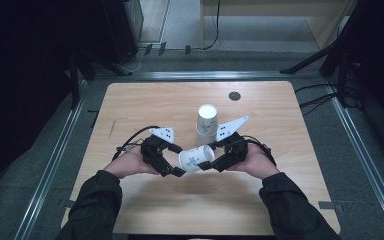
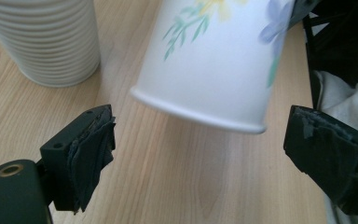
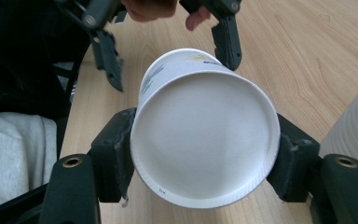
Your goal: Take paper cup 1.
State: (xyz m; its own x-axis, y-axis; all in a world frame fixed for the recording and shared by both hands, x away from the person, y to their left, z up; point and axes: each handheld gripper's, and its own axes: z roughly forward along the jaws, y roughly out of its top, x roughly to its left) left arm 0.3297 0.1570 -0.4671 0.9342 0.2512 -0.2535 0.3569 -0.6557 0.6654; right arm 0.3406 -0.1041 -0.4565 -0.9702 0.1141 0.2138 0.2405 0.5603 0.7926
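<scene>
A white paper cup [image 1: 196,159] with a flower print lies on its side in the air just above the table, between the two grippers. My right gripper [image 3: 205,154] is shut on the cup [image 3: 205,130], one pad on each side near its flat white end. My left gripper [image 2: 196,144] is open. Its fingers [image 2: 91,149] stand wide on either side of the cup's rolled rim [image 2: 214,60] without touching it. In the high view the left gripper [image 1: 178,161] and the right gripper [image 1: 207,157] face each other across the cup.
A stack of white cups [image 1: 206,125] stands upside down just behind the grippers, close to the held cup [image 2: 46,37]. The wooden table [image 1: 145,105] has a small dark round disc [image 1: 234,96] near its far edge. Metal rails run along both sides of the table.
</scene>
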